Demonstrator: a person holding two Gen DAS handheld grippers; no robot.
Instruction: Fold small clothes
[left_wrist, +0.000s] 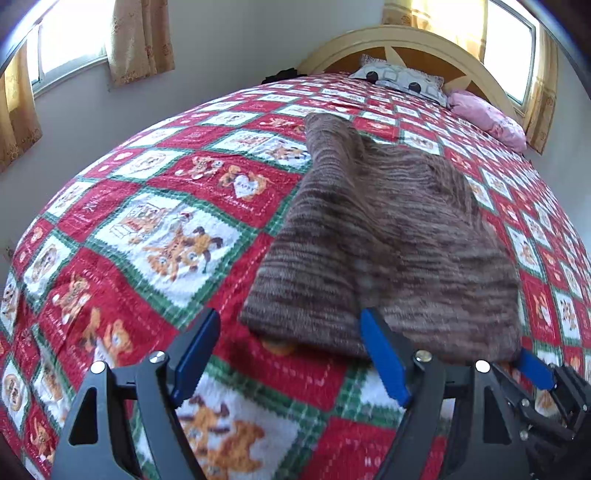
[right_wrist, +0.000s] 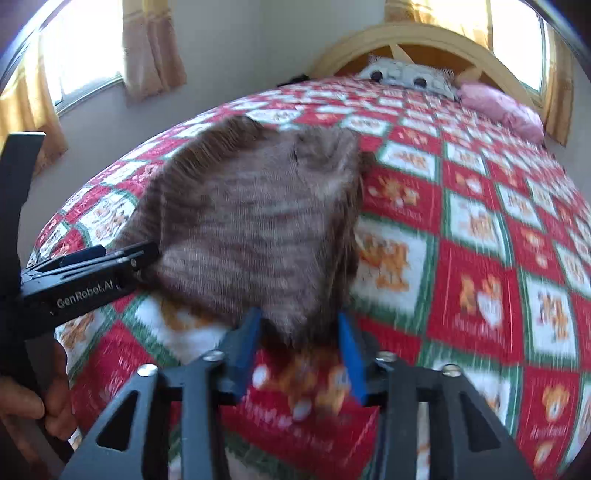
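Note:
A brown striped knit garment (left_wrist: 388, 236) lies on the red, white and green quilt (left_wrist: 166, 229), its near hem toward me and a narrow part stretching toward the headboard. My left gripper (left_wrist: 291, 354) is open, its blue fingers (left_wrist: 384, 358) at the garment's near edge, the left one over bare quilt. In the right wrist view the garment (right_wrist: 251, 221) is blurred. My right gripper (right_wrist: 299, 350) is open with the garment's near corner between its fingers. The left gripper (right_wrist: 92, 269) shows at the garment's left edge there.
The bed fills both views. Two pillows, one grey patterned (left_wrist: 402, 79) and one pink (left_wrist: 487, 118), lie by the wooden headboard (left_wrist: 406, 40). Curtained windows (left_wrist: 70, 40) flank the bed. A hand (right_wrist: 33, 402) holds the left gripper's handle.

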